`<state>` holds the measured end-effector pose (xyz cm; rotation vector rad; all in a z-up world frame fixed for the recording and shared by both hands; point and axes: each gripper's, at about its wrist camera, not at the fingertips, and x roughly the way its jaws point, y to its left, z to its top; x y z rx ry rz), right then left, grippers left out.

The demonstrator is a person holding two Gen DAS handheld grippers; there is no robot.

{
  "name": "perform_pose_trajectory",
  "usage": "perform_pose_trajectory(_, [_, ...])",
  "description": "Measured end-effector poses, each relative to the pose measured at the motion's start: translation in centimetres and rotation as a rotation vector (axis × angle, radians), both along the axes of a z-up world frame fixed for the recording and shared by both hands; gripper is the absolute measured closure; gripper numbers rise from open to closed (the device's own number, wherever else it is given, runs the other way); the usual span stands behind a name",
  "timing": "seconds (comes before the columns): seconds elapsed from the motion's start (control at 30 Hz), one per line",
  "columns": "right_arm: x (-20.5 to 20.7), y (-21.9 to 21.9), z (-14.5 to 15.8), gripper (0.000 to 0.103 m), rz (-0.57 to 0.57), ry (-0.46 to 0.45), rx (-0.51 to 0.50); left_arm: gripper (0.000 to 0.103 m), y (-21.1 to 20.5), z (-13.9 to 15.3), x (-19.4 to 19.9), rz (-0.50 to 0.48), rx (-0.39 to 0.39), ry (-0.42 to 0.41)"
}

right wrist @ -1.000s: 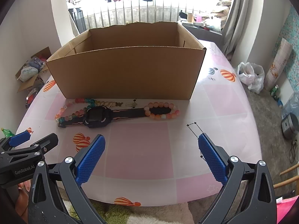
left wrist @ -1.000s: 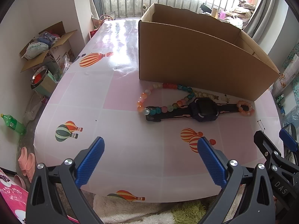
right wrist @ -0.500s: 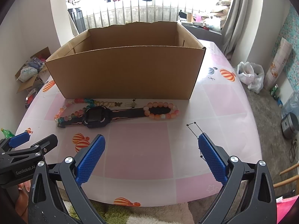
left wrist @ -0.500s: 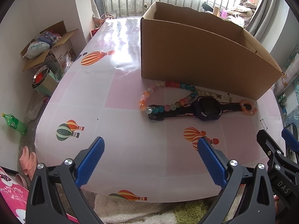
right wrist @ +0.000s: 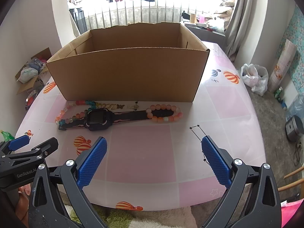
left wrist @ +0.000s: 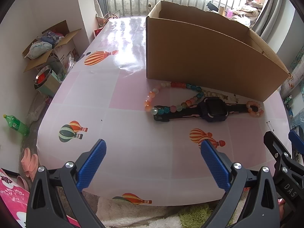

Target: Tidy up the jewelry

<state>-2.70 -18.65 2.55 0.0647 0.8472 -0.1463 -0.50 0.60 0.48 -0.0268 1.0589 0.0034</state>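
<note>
Well beyond both spread jaws lies the watch (right wrist: 98,118).

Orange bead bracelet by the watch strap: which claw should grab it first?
Probably right. The orange bead bracelet lies ahead of the open right claw; from the open left claw it sits far right, past the watch.

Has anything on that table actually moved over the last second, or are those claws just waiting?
Nothing was grasped or released. The left claw drifted slightly, so its view shifted a little. The right claw stayed put, open like the left. The watch, both bead bracelets and the cardboard box lie unmoved.
</note>
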Motion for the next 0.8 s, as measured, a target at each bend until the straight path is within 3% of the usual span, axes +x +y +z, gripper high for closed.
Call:
perform_pose_trajectory(0.4, [0.2,-0.2,-0.5,0.008,-0.001,0.011,-0.004,0.006,-0.2,-0.7,0.5,0.004,0.013,0.022])
perform_pose_trajectory(0.8, [1.4,-1.8,-4.2,0.008,0.022,0.078,0.006,0.005,-0.2,-3.4,2.2,-0.079,0.076,0.091])
